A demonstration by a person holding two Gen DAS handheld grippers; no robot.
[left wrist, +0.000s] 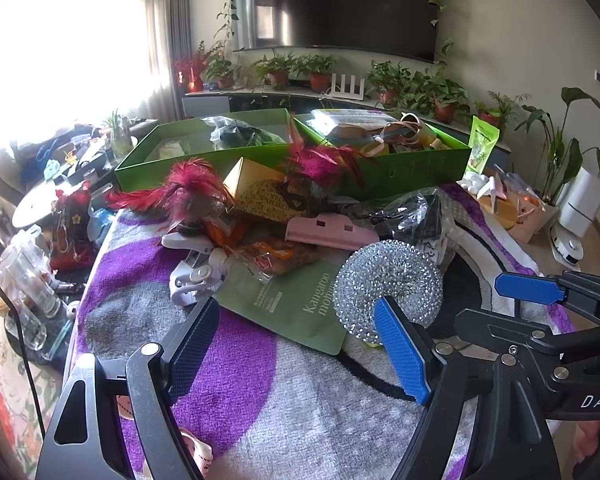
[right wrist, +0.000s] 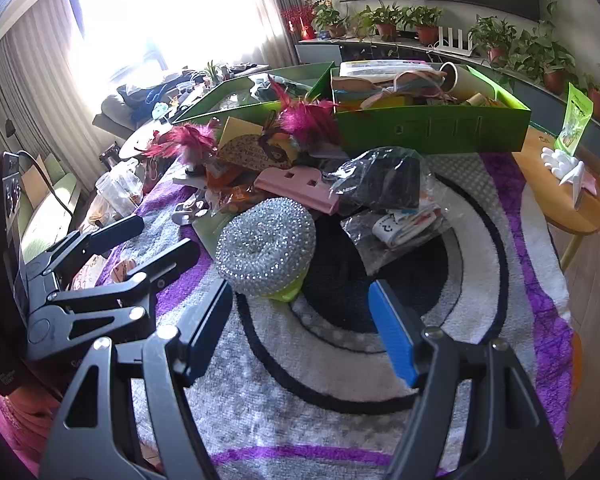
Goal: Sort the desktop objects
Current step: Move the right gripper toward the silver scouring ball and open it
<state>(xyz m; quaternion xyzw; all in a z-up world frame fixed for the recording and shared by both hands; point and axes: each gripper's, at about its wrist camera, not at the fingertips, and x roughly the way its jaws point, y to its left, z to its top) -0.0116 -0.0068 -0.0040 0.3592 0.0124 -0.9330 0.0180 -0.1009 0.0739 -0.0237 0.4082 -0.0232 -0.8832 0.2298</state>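
Observation:
A pile of loose items lies on a purple, grey and white rug (left wrist: 260,400). A silver steel scourer (left wrist: 388,284) sits at the pile's near edge, on a green "kangaroo" pouch (left wrist: 296,308); it also shows in the right wrist view (right wrist: 266,240). Behind are a pink clip (left wrist: 328,234), red feathers (left wrist: 192,190), a yellow box (left wrist: 260,192) and a black bagged item (right wrist: 380,180). My left gripper (left wrist: 300,340) is open and empty, just short of the scourer. My right gripper (right wrist: 300,320) is open and empty, just in front of the scourer.
Two green trays (left wrist: 204,156) (right wrist: 432,128) stand behind the pile, the right one full of items. A cluttered side table (left wrist: 40,240) is at the left. A round wooden table (right wrist: 560,196) with paper items stands at the right. Potted plants line the back shelf.

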